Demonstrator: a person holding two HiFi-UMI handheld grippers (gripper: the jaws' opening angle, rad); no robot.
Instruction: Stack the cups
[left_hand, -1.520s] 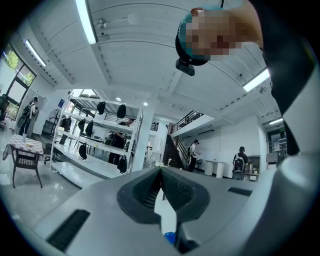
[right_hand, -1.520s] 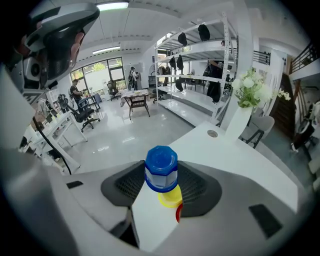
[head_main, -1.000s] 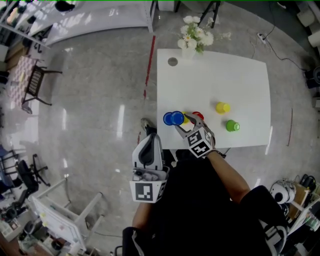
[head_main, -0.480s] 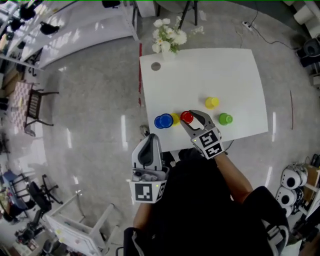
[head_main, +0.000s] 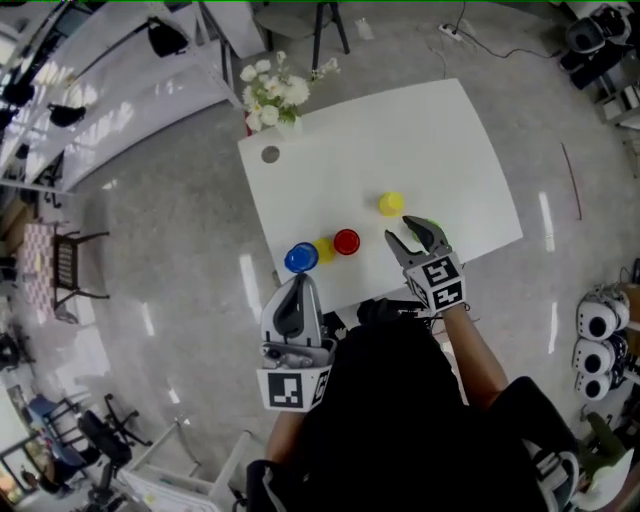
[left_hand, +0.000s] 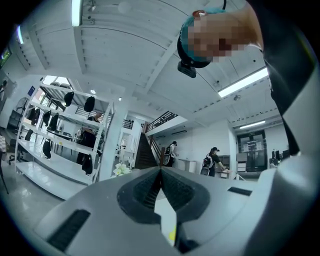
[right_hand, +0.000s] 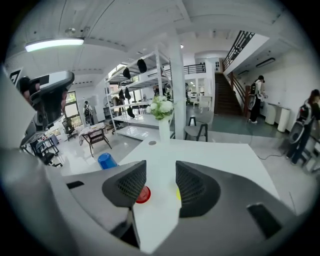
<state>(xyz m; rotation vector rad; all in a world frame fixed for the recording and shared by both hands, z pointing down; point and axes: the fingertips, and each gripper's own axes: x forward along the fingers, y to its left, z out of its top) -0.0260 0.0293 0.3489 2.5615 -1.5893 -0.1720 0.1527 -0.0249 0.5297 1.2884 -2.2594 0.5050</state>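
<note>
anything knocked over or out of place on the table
Nothing stands out. The blue cup, near yellow cup, red cup and far yellow cup stand unstacked on the white table, none tipped, nothing spilled. The flower vase is upright.

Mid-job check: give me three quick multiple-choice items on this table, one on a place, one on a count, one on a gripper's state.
1. Where on the white table does the blue plastic cup stand?
A) near-left corner
B) far-right corner
C) centre

2. How many yellow plastic cups are there?
A) one
B) two
C) three

3. The left gripper has its jaws:
A) wide apart
B) closed on a cup
C) together, empty

Answers:
1 A: it sits by the person's edge, at the left.
2 B: one stands beside the blue cup, one nearer the middle.
3 C: its own view shows the jaws meeting with nothing between.
</note>
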